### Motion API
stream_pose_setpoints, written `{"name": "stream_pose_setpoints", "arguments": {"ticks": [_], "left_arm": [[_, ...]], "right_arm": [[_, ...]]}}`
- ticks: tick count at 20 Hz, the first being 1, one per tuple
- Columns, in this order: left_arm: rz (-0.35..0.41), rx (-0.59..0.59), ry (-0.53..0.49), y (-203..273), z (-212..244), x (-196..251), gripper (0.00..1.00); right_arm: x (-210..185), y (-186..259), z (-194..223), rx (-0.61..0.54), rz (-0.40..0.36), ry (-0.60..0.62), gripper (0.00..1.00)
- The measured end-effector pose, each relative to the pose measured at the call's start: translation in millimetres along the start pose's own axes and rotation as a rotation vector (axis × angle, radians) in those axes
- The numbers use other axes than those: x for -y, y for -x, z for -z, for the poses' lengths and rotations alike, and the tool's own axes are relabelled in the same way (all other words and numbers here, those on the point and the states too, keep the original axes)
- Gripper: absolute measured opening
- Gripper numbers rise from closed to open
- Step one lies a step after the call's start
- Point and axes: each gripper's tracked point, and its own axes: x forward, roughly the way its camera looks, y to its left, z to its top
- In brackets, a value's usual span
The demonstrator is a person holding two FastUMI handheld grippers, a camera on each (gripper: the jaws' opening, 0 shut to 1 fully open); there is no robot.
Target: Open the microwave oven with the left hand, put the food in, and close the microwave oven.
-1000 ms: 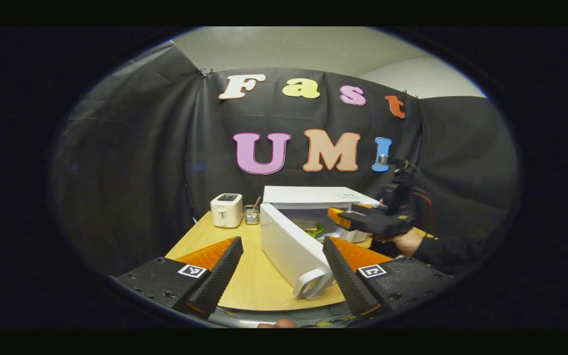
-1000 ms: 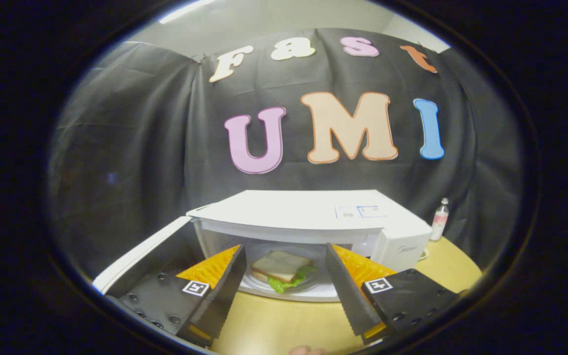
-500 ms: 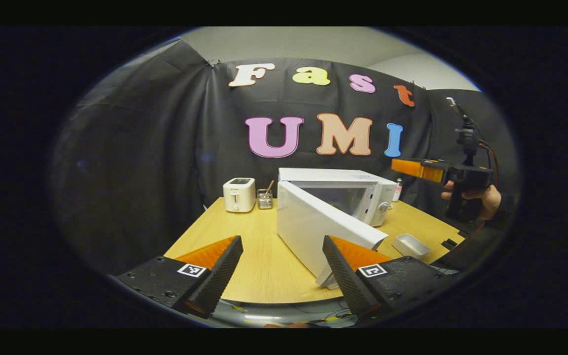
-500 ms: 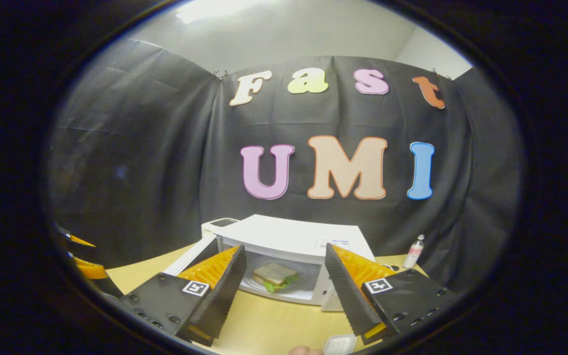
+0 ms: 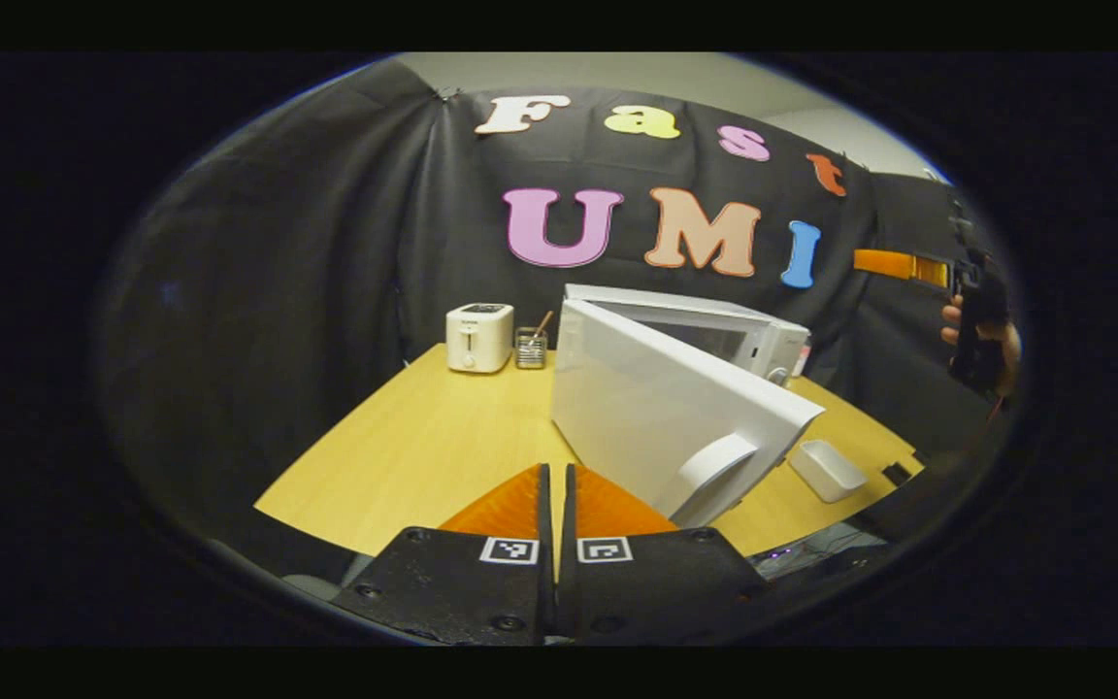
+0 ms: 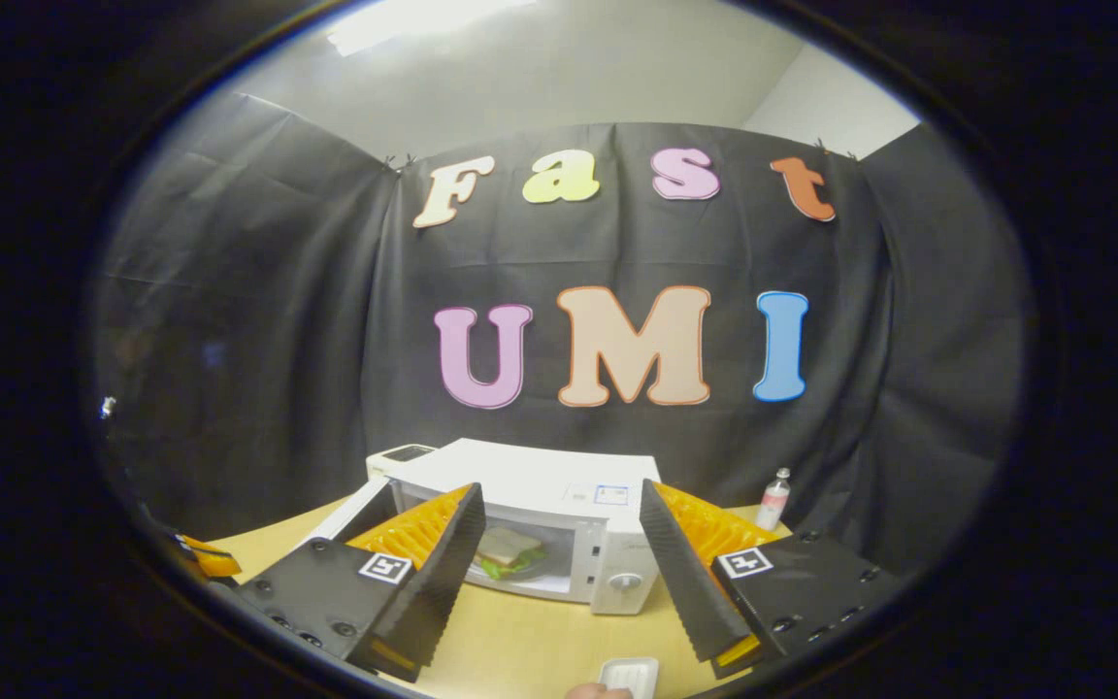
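Standing open, the microwave door (image 5: 661, 413) is swinging out from the oven body (image 5: 714, 335) toward the left claw (image 5: 553, 505), its handle (image 5: 714, 466) at the free edge. From that claw, whose two fingers are pressed together on nothing, the handle is lying at about 2 o'clock, near, with the door's broad outer face slanting back from there toward 12. The sandwich (image 6: 509, 553) is sitting on its plate inside the cavity, seen past the right claw (image 6: 559, 573), which is spread wide and empty and hanging well back from the oven (image 6: 530, 529). The left claw is plainly the nearer to the door; judging by that, a shove on the face near the handle edge, pushing toward 1 o'clock, would be swinging it shut. A small white tray (image 5: 826, 469) is resting on the counter (image 5: 404, 456) just beyond the handle.
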Motion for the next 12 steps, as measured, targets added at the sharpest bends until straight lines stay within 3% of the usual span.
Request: {"name": "stream_pose_setpoints", "arguments": {"ticks": [12], "left_arm": [[0.070, -0.011, -0.168, -25, 14, 42, 0.01]], "right_arm": [[13, 13, -8, 0.001, 0.005, -0.026, 0.93]]}}
